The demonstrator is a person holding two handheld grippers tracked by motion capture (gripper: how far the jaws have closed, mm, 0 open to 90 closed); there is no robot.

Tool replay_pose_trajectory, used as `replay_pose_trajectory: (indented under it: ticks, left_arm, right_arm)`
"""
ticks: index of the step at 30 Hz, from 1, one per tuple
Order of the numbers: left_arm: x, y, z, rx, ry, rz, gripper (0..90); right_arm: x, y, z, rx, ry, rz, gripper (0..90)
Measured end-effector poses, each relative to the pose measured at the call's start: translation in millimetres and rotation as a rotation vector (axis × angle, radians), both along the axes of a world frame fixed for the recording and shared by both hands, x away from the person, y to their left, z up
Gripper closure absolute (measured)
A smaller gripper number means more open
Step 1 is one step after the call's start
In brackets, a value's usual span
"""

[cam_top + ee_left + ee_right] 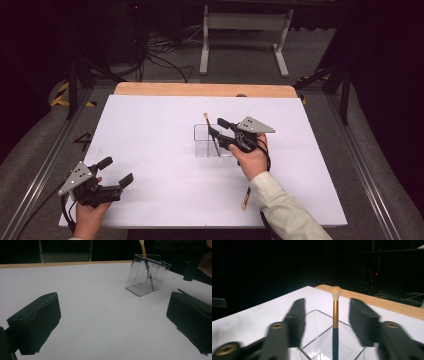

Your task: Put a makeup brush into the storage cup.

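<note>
A clear plastic holder [210, 141] stands mid-table with a brush [206, 119] upright in it, bristles on top. My right gripper [218, 128] hovers over the holder's right side, open, its jaws blurred on either side of the brush [335, 315] with a gap to each. The holder's rim [317, 315] lies just below them. A second brush [246, 198] lies flat on the white sheet beside the right sleeve. My left gripper [114, 172] rests near the front left corner, open with nothing between its jaws, facing the holder [147, 277] and the brush [143, 247].
A white sheet [160, 150] covers the table, and a wooden strip [200, 89] shows along the far edge. Beyond the table stand a grey metal frame [245, 30] and cables on the floor. Metal rails run along both sides of the table.
</note>
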State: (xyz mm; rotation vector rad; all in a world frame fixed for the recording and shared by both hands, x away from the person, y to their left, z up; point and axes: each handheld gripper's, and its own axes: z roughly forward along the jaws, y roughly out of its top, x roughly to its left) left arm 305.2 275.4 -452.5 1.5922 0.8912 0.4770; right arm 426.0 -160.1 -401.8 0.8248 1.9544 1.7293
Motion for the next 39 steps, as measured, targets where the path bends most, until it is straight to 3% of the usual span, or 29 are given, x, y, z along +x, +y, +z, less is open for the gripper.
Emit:
replay_pose_trajectory:
  ticks: [1,3,7,18,39]
  left_arm:
    - [0.0,0.0,0.0,0.0,0.0,0.0,0.4]
    - [0.0,-0.2,0.1,0.002,-0.002,-0.001,0.3]
    - [-0.1,-0.5,0.0,0.003,-0.001,0.0,0.3]
    - [3.2,-2.4,0.1,-0.001,-0.001,-0.006,0.3]
    - [17.1,-16.6,1.2,-0.003,-0.002,-0.043,0.3]
  right_arm:
    - [0.0,0.0,0.0,0.0,0.0,0.0,37.7]
    - [-0.6,-0.9,6.1,0.022,-0.018,0.027,19.7]
    - [-3.2,-2.8,14.1,0.059,-0.039,0.07,5.7]
    - [-15.3,-13.5,25.7,0.044,-0.042,0.102,3.3]
    - [-38.9,-71.9,40.2,0.052,-0.046,0.038,2.7]
